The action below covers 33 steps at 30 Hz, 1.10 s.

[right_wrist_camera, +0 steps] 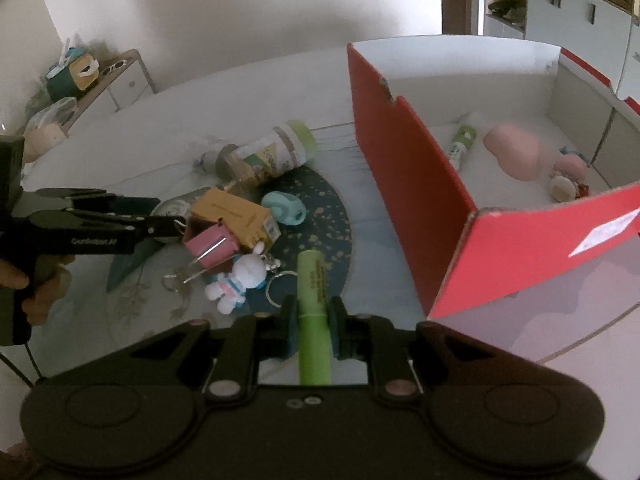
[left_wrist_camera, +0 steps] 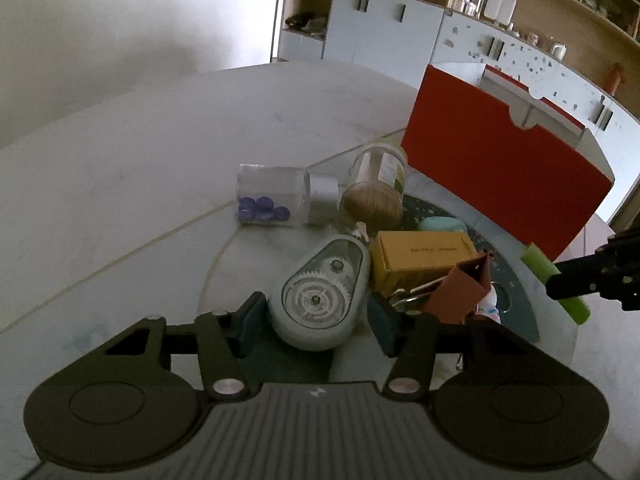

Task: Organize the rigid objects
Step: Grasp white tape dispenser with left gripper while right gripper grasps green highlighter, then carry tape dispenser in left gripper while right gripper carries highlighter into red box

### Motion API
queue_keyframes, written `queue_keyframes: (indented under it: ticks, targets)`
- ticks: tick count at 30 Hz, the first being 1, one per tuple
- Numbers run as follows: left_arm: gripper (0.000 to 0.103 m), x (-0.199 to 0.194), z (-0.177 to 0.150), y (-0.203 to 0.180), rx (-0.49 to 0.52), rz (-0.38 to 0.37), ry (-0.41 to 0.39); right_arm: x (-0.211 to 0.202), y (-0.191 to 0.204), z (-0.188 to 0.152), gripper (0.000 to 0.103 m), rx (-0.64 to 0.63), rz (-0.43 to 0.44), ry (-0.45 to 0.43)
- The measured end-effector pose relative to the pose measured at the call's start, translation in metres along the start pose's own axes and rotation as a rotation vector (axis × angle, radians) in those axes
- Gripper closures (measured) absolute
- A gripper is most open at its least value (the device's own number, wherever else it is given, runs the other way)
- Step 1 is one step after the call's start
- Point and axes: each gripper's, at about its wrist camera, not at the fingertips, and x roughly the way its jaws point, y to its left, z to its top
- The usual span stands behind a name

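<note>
My left gripper stands open around a grey correction-tape dispenser on the table, its teal pads a sliver off each side. The same gripper enters the right wrist view from the left, held by a hand. My right gripper is shut on a green highlighter, which pokes forward above the table. That highlighter and the right gripper show at the right edge of the left wrist view. The red box stands open on the right, holding a pink item and a green-white tube.
Beside the dispenser lie a yellow carton, a pink binder clip, a toothpick jar, a clear jar with blue pieces, a teal item and a white plush keychain. A green-capped bottle lies behind. Shelves line the far wall.
</note>
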Motion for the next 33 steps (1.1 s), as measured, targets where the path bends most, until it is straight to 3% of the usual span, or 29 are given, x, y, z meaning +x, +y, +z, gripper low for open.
queue_keyframes:
  ticks: [16,33]
  targets:
    - [0.048,0.016,0.01,-0.008,0.067,0.028,0.006,-0.021,0.003,0.0,0.088,0.023,0.014,-0.032]
    - [0.049,-0.04,0.002,0.003,-0.153,0.11,-0.033,-0.071,-0.007,0.029,0.088,-0.011,0.012,-0.086]
